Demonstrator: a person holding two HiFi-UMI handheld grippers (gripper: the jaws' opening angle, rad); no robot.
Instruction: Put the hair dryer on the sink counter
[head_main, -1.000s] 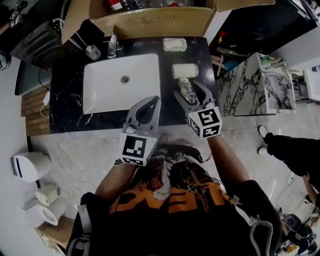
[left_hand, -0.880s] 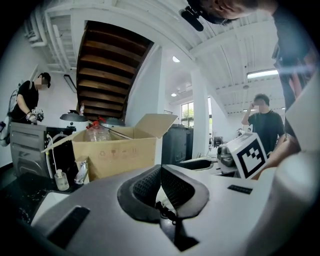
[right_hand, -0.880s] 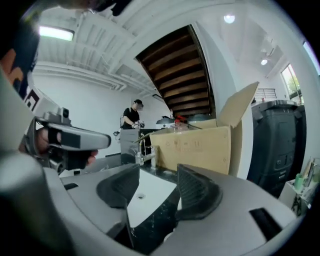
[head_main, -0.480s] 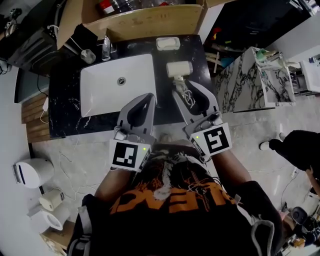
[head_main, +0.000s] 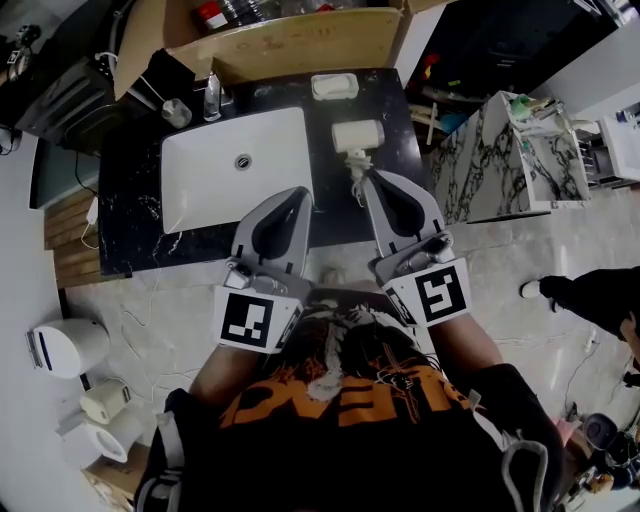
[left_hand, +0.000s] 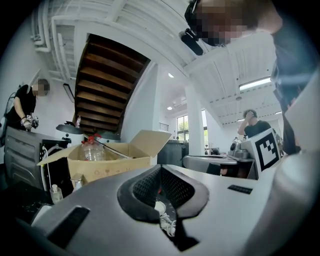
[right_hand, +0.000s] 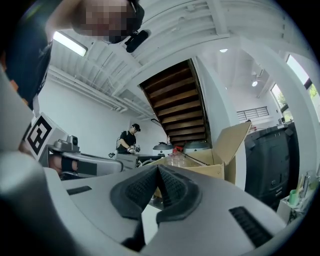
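Head view | left gripper (head_main: 298, 195): fingers pressed together, nothing between | right gripper (head_main: 368, 178): fingers pressed together, empty, tips just beside white cord (head_main: 356, 186) | hair dryer (head_main: 357, 135) lies on black counter (head_main: 135, 190), right of sink basin (head_main: 235, 165) | soap dish (head_main: 335, 87) behind it | cardboard box (head_main: 300, 45) farthest

- A pale marbled floor (head_main: 130, 290) spreads below.
- A dark wooden staircase (right_hand: 175, 102) rises overhead, seen from its underside.
- The white beamed ceiling (left_hand: 125, 20) carries a lit strip light (right_hand: 70, 44).
- Daylight comes through a tall window (left_hand: 183, 127) in the far wall.
- A marble-patterned cabinet (head_main: 500, 165) stands at the right.
- An open cardboard box (head_main: 300, 45) sits at the back.
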